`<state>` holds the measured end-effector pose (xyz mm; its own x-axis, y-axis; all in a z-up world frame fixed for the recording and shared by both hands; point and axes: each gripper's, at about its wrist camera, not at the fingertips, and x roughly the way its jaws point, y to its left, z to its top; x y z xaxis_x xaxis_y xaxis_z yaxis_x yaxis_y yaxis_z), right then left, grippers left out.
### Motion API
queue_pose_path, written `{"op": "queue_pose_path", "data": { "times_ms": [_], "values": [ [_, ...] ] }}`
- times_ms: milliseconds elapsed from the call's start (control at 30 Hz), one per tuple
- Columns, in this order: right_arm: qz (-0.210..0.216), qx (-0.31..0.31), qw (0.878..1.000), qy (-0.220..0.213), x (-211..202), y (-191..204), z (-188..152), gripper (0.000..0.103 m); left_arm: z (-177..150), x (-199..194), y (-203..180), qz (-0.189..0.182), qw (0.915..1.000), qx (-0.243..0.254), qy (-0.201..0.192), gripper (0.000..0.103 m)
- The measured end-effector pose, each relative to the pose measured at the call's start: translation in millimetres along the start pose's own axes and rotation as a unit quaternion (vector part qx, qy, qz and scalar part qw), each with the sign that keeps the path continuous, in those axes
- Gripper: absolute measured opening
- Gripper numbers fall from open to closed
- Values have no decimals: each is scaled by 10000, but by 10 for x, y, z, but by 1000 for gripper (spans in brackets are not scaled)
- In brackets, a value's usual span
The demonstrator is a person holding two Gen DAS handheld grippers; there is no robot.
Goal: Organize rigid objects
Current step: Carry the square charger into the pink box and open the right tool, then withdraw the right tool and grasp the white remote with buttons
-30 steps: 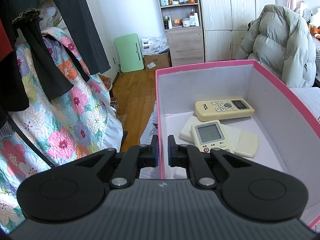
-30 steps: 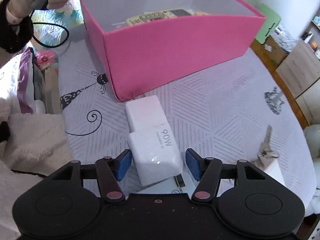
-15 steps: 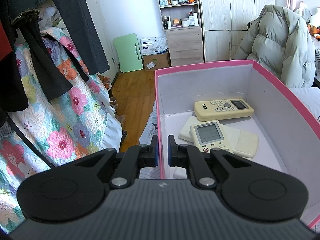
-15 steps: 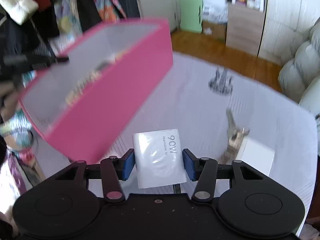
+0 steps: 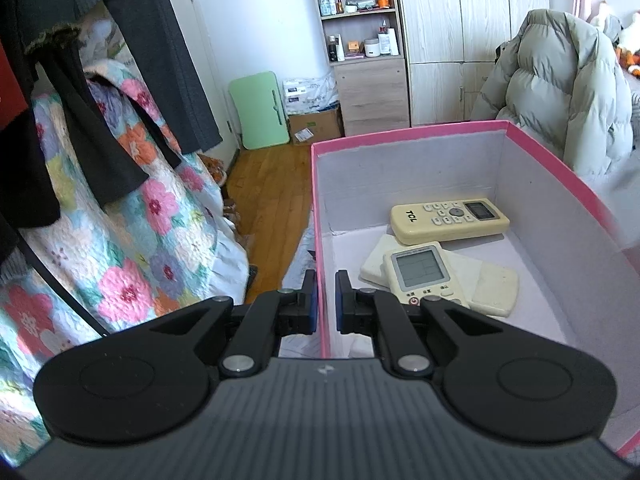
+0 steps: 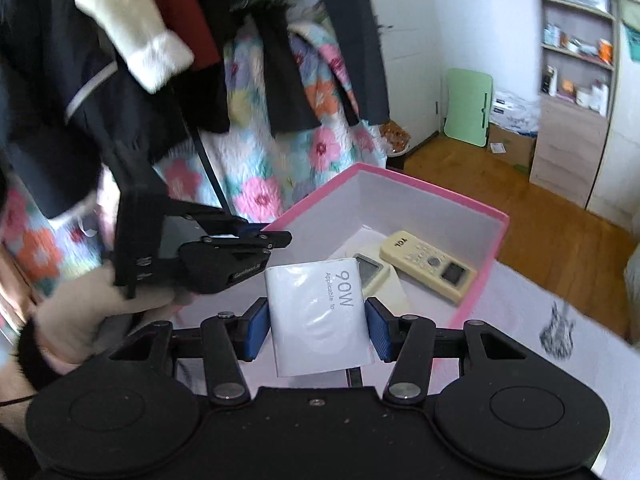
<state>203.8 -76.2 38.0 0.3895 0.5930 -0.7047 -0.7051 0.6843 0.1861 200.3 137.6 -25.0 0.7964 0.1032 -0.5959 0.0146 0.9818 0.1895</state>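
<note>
My left gripper [image 5: 326, 280] is shut on the left wall of the pink box [image 5: 408, 132], one finger outside and one inside. In the box lie a cream TCL remote [image 5: 448, 220], a remote with a screen [image 5: 420, 272] and a white remote [image 5: 492, 284] under it. In the right wrist view my right gripper [image 6: 316, 320] is shut on a white 90W charger block [image 6: 320, 304], held in the air at the near side of the pink box [image 6: 500, 232]. The left gripper [image 6: 276, 238], in a person's hand [image 6: 80, 308], grips the box edge there.
The box rests on a white patterned tablecloth [image 6: 556, 328]. Dark coats [image 5: 160, 60] and a floral quilt [image 5: 132, 240] hang to the left. A padded jacket [image 5: 560, 92] sits at the back right. A green folding table [image 5: 260, 110] and shelves [image 5: 360, 20] stand across the wooden floor.
My right gripper closed on the charger block, lifted it off the table and swung it up toward the box's opening. The left gripper and box stayed put.
</note>
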Motion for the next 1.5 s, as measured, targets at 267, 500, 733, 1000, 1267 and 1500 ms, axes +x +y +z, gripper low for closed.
{"op": "queue_pose_path", "data": {
  "times_ms": [267,500,733,1000,1267,1500],
  "values": [
    [-856,-289,9902,1066,686,28,47,57,4,-32,-94,243,9992,295,-110,6],
    [-1275,-148,9798,1534,1017,-13,50,57,8,-34,-101,167,9996,195,-124,6],
    [-1028,465,9851,1294,940,-131,101,55,-1,-25,-64,112,9998,128,-107,6],
    [-1286,868,9876,231,203,-214,67,55,-12,-22,-48,65,9999,66,-106,6],
    [-1205,1433,9821,-197,-435,-649,-607,57,-6,-22,-20,-1,9999,-25,-118,6],
    [-705,1315,9888,-30,-482,-680,-1336,58,-8,-13,-3,44,9999,28,-107,6]
  ]
}}
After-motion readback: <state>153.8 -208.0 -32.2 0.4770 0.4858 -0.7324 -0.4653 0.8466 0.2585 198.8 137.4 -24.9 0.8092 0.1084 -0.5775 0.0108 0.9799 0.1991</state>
